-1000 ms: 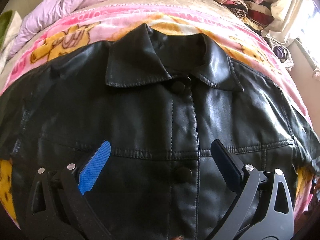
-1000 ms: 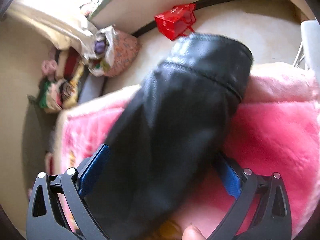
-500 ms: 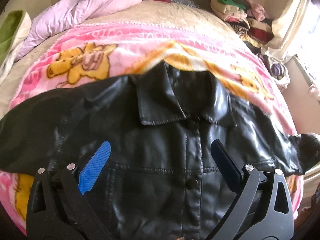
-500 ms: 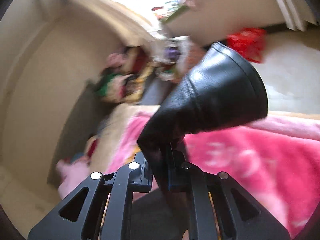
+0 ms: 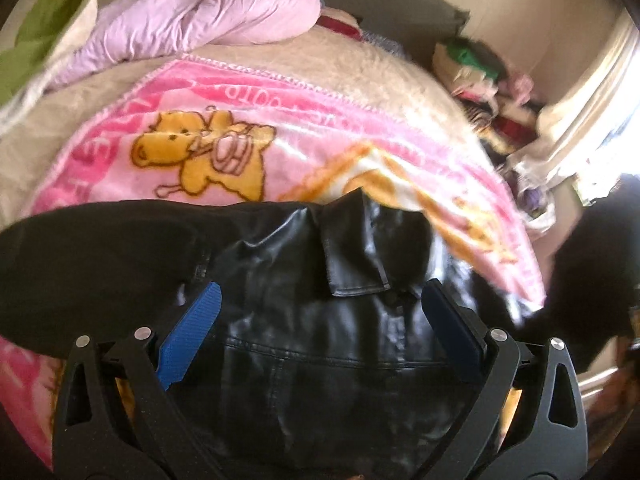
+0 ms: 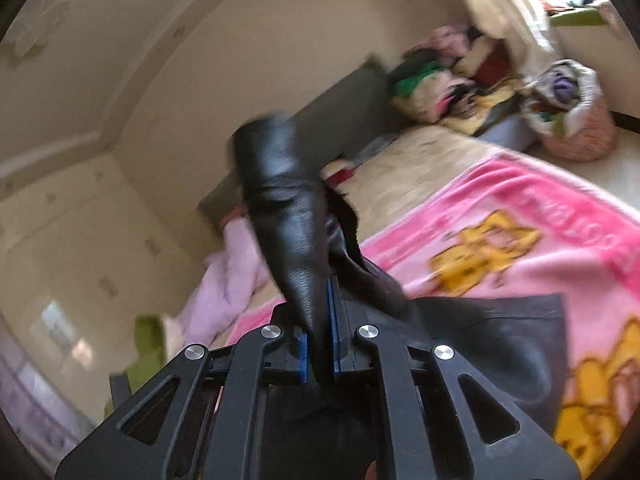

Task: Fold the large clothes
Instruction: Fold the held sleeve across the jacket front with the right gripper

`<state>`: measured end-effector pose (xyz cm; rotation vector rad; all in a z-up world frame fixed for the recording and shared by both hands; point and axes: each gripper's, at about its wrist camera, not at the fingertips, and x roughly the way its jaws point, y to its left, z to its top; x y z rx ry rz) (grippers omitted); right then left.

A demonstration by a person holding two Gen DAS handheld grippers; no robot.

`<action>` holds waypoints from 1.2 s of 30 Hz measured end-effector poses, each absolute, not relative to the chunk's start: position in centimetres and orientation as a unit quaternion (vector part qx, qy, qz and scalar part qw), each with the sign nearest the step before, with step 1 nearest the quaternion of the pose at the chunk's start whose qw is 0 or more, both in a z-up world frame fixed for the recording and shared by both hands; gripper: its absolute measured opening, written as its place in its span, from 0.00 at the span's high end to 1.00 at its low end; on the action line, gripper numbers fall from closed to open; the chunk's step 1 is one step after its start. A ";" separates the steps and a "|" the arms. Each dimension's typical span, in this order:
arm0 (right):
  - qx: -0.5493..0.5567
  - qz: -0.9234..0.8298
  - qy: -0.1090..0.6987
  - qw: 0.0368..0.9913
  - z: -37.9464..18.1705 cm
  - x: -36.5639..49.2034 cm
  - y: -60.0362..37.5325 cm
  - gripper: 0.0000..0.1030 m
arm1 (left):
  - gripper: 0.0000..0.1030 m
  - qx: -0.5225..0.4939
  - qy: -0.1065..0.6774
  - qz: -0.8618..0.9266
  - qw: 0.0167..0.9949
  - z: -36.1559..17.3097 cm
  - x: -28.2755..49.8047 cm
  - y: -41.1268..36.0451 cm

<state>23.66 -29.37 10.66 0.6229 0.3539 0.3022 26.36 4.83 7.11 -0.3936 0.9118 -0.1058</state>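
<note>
The black jacket (image 5: 320, 344) lies front-up on the pink blanket (image 5: 224, 120) at the bed's near edge, collar toward the far side. The right gripper (image 6: 319, 354) has just clenched on its sleeve (image 6: 288, 208), the sleeve's length running straight ahead from the fingers. The left gripper (image 5: 318, 332) hangs released above the jacket's chest.

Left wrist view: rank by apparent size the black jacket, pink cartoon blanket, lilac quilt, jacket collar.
1. black jacket, though nearness to the camera inflates it
2. pink cartoon blanket, partly covered by the jacket
3. lilac quilt
4. jacket collar
</note>
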 end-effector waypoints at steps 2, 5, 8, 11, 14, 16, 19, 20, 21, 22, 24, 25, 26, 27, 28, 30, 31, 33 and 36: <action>0.288 0.176 0.181 0.924 10.6 24.3 -26.3 0.93 | 0.09 -0.213 0.429 -0.072 0.875 7.3 26.1 5.8; 0.266 0.205 0.193 0.922 9.4 23.9 -22.2 0.93 | 0.09 -0.244 0.419 -0.098 0.869 7.6 25.7 6.7; 0.242 0.229 0.211 0.919 7.9 23.4 -18.2 0.93 | 0.09 -0.281 0.405 -0.131 0.860 7.8 25.4 7.7; 0.212 0.255 0.225 0.916 6.4 23.4 -14.5 0.93 | 0.09 -0.336 0.390 -0.172 0.840 7.5 25.1 8.9; 0.175 0.278 0.237 0.914 4.8 23.2 -10.7 0.93 | 0.09 -0.387 0.375 -0.195 0.819 7.0 24.8 10.5; 0.149 0.289 0.248 0.913 3.7 23.1 -8.3 0.93 | 0.09 -0.413 0.364 -0.196 0.811 6.5 24.5 11.9; 0.120 0.296 0.274 0.907 1.7 23.4 -5.4 0.93 | 0.09 -0.428 0.357 -0.187 0.809 5.9 24.0 13.8; 0.109 0.295 0.285 0.905 0.9 23.4 -4.5 0.93 | 0.09 -0.431 0.359 -0.180 0.808 5.4 23.9 14.3; 0.105 0.294 0.293 0.904 0.4 23.8 -4.3 0.93 | 0.09 -0.433 0.362 -0.174 0.807 5.0 23.8 14.7; 0.098 0.293 0.306 0.900 -0.4 24.0 -3.8 0.91 | 0.09 -0.435 0.370 -0.170 0.803 4.3 23.9 15.0; 0.092 0.291 0.321 0.897 -1.8 24.3 -3.5 0.89 | 0.09 -0.436 0.390 -0.168 0.793 3.0 24.0 15.1; 0.091 0.296 0.330 0.892 -2.3 24.3 -3.3 0.89 | 0.09 -0.437 0.399 -0.168 0.789 2.3 24.1 15.0; 0.086 0.298 0.336 0.889 -2.7 24.1 -3.0 0.86 | 0.09 -0.437 0.405 -0.168 0.785 1.8 24.2 15.0; 0.078 0.298 0.342 0.888 -3.0 24.2 -2.9 0.86 | 0.09 -0.440 0.411 -0.170 0.780 1.1 24.2 14.9; 0.064 0.296 0.348 0.887 -3.5 24.0 -2.6 0.84 | 0.09 -0.448 0.414 -0.175 0.773 0.5 24.3 14.7; 0.045 0.290 0.359 0.886 -4.2 23.7 -2.1 0.69 | 0.09 -0.460 0.417 -0.185 0.761 -0.6 24.4 14.6; 0.037 0.291 0.373 0.880 -4.6 23.7 -2.0 0.47 | 0.09 -0.458 0.423 -0.183 0.760 -0.9 24.4 14.3; 0.040 0.308 0.389 0.867 -5.3 23.2 -2.1 0.20 | 0.09 -0.432 0.442 -0.165 0.769 -1.5 24.5 13.6; 0.028 0.310 0.403 0.861 -5.3 21.5 -2.8 0.10 | 0.09 -0.409 0.464 -0.158 0.770 -2.6 24.5 12.6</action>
